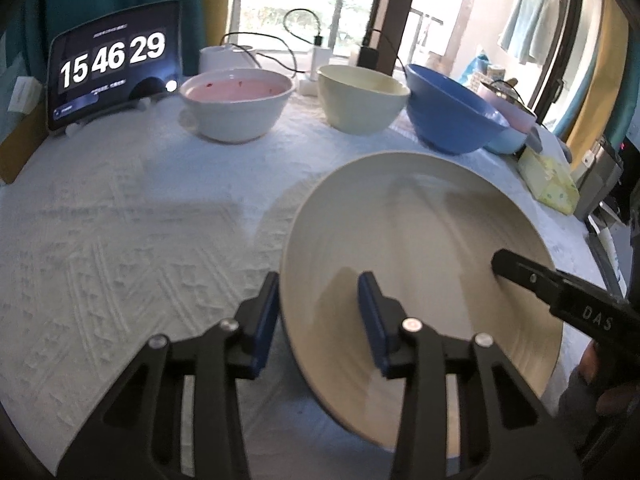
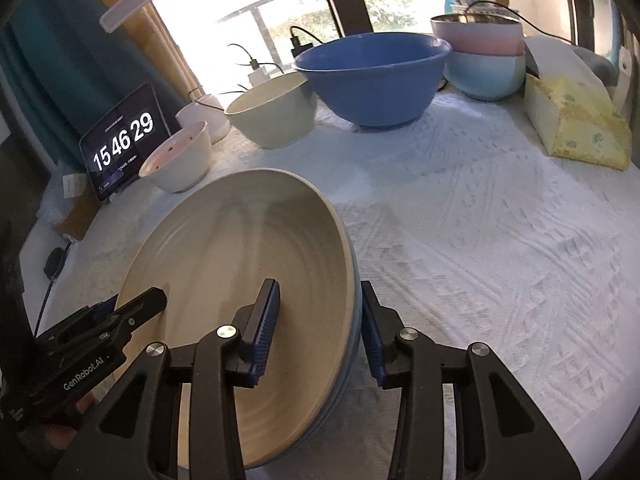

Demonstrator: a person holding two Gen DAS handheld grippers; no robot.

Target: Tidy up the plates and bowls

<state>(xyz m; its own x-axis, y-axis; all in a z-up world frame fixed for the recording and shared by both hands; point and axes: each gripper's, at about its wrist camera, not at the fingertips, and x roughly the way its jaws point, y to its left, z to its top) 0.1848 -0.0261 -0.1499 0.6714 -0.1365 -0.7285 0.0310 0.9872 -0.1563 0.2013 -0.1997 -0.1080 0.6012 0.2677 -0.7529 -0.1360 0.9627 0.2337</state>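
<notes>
A large cream plate [image 1: 420, 264] lies on the white tablecloth; in the right wrist view [image 2: 240, 272] it rests on top of a blue plate [image 2: 352, 344]. My left gripper [image 1: 320, 320] is open with its jaws astride the plate's left rim. My right gripper [image 2: 320, 332] is open with its jaws astride the right rim of both plates. Each gripper shows in the other's view, the left [image 2: 140, 304] and the right [image 1: 508, 264]. At the back stand a white bowl with pink inside [image 1: 236, 104], a cream bowl [image 1: 362, 100] and a large blue bowl [image 1: 452, 112].
A pink bowl stacked in a light blue bowl [image 2: 484, 60] stands at the back right. A yellow tissue pack [image 2: 576, 124] lies at the right edge. A tablet clock [image 1: 112, 64] stands at the back left, with chargers and cables [image 1: 316, 52] behind the bowls.
</notes>
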